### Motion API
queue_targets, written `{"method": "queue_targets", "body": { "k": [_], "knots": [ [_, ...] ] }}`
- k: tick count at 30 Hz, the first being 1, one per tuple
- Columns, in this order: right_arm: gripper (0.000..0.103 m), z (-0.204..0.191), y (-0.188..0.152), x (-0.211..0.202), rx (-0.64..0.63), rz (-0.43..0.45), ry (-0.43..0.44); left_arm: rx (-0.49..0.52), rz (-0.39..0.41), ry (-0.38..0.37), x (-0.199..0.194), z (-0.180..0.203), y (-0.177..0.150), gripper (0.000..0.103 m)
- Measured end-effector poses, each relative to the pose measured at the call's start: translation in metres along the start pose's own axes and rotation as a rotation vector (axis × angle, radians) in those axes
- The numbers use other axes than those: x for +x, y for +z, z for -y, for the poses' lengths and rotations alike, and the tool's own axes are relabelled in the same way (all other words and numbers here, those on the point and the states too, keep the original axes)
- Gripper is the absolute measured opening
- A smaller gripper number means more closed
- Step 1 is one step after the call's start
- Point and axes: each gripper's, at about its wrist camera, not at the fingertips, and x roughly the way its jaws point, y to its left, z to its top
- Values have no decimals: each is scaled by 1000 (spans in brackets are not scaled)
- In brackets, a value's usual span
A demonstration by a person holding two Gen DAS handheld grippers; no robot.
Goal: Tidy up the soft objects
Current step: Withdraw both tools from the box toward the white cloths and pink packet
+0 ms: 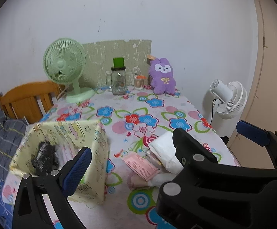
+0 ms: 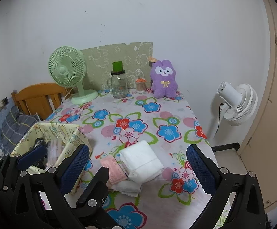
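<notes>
A pale yellow fabric box [image 1: 92, 152] [image 2: 62, 133] stands at the table's near left, with a black soft item [image 1: 44, 156] and pink packets inside. A pile of soft white packs [image 2: 140, 160] [image 1: 165, 148] and a pink packet [image 2: 113, 169] [image 1: 140, 164] lies on the floral tablecloth right of the box. My left gripper [image 2: 62, 158] is open and empty over the box's near right corner. My right gripper [image 2: 138, 171] is open and empty, its fingers straddling the pile. A purple plush bunny [image 2: 163, 80] sits at the table's far edge.
A green desk fan [image 2: 67, 70], a glass jar with a green lid [image 2: 118, 84] and a small orange-lidded jar [image 2: 140, 85] stand along the back wall. A white floor fan [image 2: 236, 105] stands to the right of the table, and a wooden headboard [image 2: 37, 97] to the left.
</notes>
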Motion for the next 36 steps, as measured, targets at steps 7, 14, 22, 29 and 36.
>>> {"method": "queue_targets", "body": {
  "k": [7, 14, 22, 29, 36],
  "knots": [
    [103, 9, -15, 12, 0, -36, -21, -20, -46, -1, 14, 7, -16, 103],
    [103, 16, -33, 21, 18, -54, -34, 1, -56, 21, 24, 12, -33, 103],
    [103, 24, -52, 33, 42, -77, -41, -20, -92, 14, 38, 15, -49, 103],
    [103, 25, -65, 46, 44, -109, -32, -16, -123, 17, 49, 15, -61, 102],
    [103, 27, -73, 60, 45, -144, -26, -8, -160, 16, 60, 15, -68, 101]
  ]
}}
